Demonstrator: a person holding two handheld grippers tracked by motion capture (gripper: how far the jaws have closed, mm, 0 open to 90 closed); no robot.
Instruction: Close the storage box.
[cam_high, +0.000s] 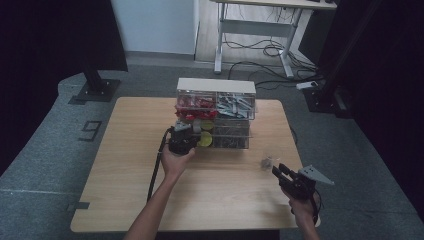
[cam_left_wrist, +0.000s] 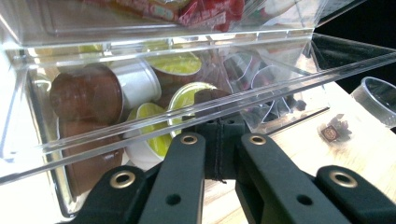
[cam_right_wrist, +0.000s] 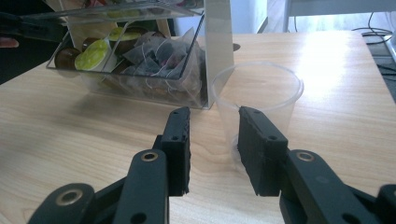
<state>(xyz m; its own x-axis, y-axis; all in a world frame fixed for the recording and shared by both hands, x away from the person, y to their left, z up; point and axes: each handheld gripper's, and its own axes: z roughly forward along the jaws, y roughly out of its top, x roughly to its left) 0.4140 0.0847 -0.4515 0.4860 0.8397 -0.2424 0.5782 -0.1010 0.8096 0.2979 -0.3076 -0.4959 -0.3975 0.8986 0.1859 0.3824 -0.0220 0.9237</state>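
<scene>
At the organiser's front, the left tongs (cam_left_wrist: 219, 140) pinch its clear flap (cam_left_wrist: 196, 114), lifting it over the pods (cam_left_wrist: 187, 98). Right tongs (cam_right_wrist: 214, 140) gape empty just before the cup (cam_right_wrist: 257, 88) on the worktop (cam_right_wrist: 93, 135). Next, probably, a pod needs picking.

**Clear cup framed between parted jaws**

The right gripper (cam_right_wrist: 214, 149) is held low over the wooden table (cam_right_wrist: 70, 126), jaws apart. A clear plastic cup (cam_right_wrist: 257, 91) is seen upright just beyond them, beside a transparent organizer (cam_right_wrist: 140, 60) stocked with coffee pods (cam_right_wrist: 93, 55) and tea bags (cam_right_wrist: 161, 58).
</scene>
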